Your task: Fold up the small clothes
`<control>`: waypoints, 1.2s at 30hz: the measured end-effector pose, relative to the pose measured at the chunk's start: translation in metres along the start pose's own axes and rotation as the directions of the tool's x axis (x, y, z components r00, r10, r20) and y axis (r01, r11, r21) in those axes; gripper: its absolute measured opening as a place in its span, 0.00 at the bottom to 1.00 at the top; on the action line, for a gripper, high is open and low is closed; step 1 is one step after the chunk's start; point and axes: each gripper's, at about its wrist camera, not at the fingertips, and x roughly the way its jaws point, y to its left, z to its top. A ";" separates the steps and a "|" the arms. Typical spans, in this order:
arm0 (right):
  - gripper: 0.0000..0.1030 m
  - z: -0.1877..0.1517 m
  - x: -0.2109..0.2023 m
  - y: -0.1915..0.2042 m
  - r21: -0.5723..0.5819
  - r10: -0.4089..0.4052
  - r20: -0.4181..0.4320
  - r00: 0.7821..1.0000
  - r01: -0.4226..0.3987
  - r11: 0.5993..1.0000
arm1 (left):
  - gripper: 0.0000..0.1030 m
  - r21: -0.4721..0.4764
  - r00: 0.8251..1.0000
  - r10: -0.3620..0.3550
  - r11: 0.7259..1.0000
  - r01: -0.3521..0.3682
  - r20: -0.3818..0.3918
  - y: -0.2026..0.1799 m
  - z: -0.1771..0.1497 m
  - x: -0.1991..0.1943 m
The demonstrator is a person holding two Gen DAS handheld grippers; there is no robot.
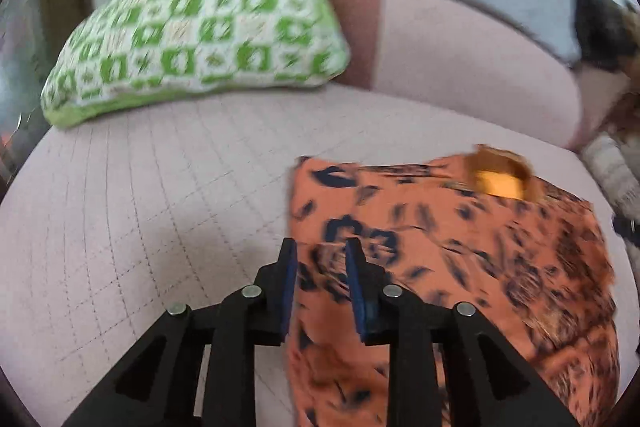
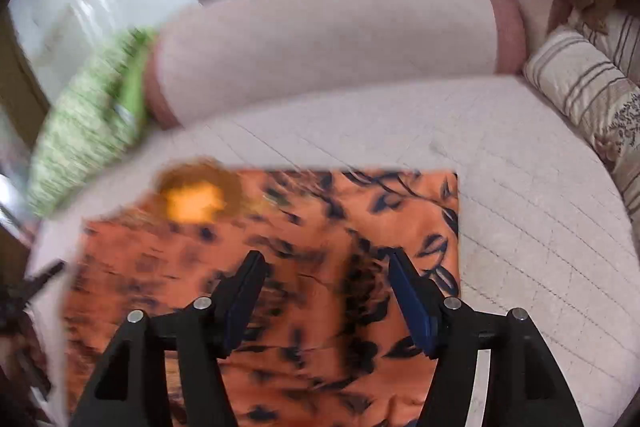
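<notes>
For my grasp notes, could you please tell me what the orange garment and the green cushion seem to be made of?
Orange garment: seemingly thin woven cloth, matte, lying flat with soft creases. Green cushion: probably knitted or crocheted cover, judging by its blocky checked pattern; blur hides the stitches.

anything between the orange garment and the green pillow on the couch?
Nothing. In the left wrist view, only bare quilted pink seat cover lies between the orange patterned garment and the green checked pillow.
</notes>
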 end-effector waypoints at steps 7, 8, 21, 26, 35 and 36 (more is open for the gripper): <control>0.76 -0.048 0.063 -0.021 0.245 0.242 -0.195 0.950 -0.191 0.950 | 0.40 -0.032 0.986 0.060 0.997 -0.066 -0.153 0.006 -0.037 0.023; 0.76 -0.044 0.050 -0.017 0.257 0.247 -0.168 0.954 -0.199 0.946 | 0.40 -0.048 0.986 0.062 0.996 -0.070 -0.153 0.006 -0.034 0.013; 0.81 -0.036 0.013 0.000 0.154 0.248 -0.106 0.963 -0.230 0.961 | 0.53 -0.018 0.997 0.076 0.997 -0.076 -0.032 -0.013 -0.041 -0.028; 0.84 -0.002 0.044 0.023 0.115 0.307 -0.102 0.946 -0.295 0.949 | 0.65 -0.019 0.988 0.085 0.996 -0.088 -0.126 -0.010 -0.042 0.016; 0.85 -0.012 0.021 0.032 0.123 0.241 -0.084 0.967 -0.230 0.965 | 0.68 -0.054 0.995 0.085 0.995 -0.088 -0.058 -0.007 -0.060 -0.028; 0.85 -0.020 0.003 0.033 0.092 0.241 -0.077 0.967 -0.234 0.968 | 0.68 -0.083 0.996 0.072 0.994 -0.075 -0.045 0.001 -0.059 -0.035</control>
